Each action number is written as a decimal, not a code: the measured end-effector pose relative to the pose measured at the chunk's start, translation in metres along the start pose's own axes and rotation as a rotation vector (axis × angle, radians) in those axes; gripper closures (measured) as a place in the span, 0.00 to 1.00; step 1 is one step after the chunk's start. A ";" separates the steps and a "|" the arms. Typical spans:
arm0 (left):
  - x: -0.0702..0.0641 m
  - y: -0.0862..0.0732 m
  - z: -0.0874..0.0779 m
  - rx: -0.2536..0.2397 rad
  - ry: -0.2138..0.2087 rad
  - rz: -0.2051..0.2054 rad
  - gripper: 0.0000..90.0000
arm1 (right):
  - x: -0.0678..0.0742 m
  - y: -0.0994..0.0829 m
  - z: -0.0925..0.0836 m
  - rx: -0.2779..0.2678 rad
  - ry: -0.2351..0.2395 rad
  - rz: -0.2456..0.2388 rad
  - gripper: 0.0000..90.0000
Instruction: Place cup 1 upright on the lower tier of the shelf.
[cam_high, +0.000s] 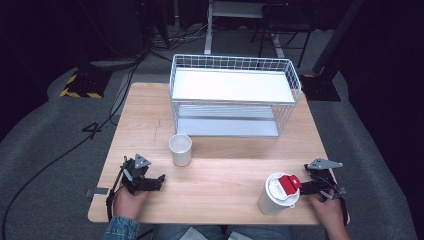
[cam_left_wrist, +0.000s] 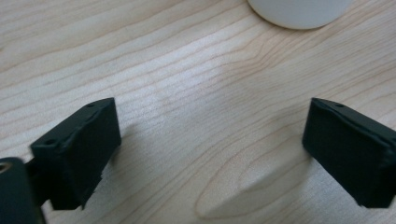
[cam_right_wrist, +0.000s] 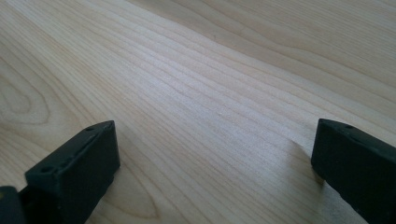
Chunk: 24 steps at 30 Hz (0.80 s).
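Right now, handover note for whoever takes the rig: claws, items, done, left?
Left claw: open, holding nothing, low over the table at front left; the open white cup stands just beyond it.
Right claw: open, holding nothing, at front right, beside the white container with the red-tabbed lid; contact cannot be told.
Wire rack: at the back, both shelves bare.
Done: nothing gripped or on the rack.
Left: probably grasp the cup and the container; the destination is unclear.
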<state>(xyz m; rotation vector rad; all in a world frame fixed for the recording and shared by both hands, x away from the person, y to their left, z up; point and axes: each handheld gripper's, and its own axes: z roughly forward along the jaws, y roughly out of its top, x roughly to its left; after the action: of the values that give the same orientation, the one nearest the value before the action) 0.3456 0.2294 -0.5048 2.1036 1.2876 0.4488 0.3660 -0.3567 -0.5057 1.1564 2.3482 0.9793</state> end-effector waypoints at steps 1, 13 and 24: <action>0.000 0.000 0.000 0.005 0.001 -0.001 0.03 | 0.000 0.000 0.000 0.000 0.000 0.001 0.01; -0.002 0.005 -0.016 -0.113 -0.042 -0.029 0.00 | 0.000 0.000 0.000 0.000 0.000 0.001 0.01; -0.010 0.010 -0.026 -0.226 -0.085 -0.003 0.00 | 0.000 0.000 0.000 0.000 0.000 0.000 0.01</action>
<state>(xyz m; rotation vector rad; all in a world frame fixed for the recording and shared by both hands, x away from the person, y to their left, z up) 0.3330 0.2263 -0.4784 1.9112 1.1350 0.4751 0.3660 -0.3567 -0.5057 1.1569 2.3480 0.9790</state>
